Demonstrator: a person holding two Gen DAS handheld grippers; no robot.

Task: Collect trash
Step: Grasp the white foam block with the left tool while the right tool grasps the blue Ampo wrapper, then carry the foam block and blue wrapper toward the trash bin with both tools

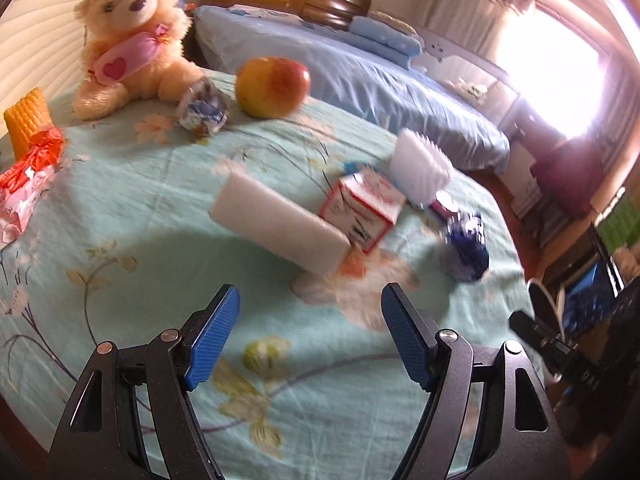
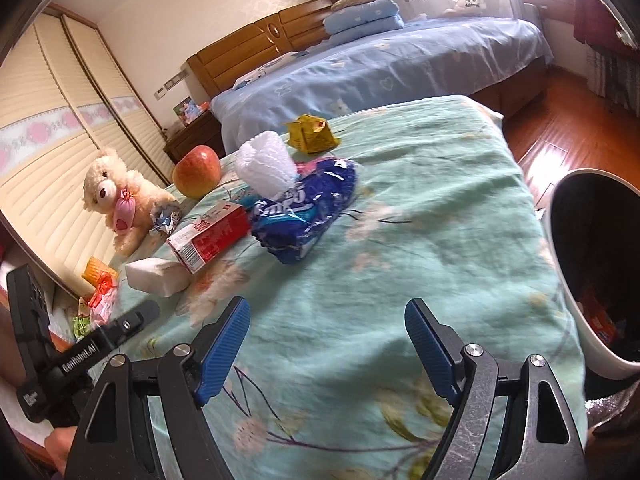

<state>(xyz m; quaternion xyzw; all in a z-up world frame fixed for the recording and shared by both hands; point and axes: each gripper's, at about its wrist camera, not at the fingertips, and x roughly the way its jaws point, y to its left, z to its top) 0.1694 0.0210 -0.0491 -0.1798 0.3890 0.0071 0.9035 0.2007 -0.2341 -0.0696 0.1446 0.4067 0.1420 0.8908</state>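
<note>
Left wrist view: left gripper, jaws open and empty, above the surface; a white block touches a red box. Right wrist view: right gripper, jaws open and empty; blue wrapper beside the box; bin at right edge.

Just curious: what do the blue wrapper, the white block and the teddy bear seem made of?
Blue wrapper: thin glossy plastic film, crinkled with shiny highlights. White block: probably matte foam or sponge, dull with rough-looking edges. Teddy bear: fuzzy cream plush fabric.
</note>
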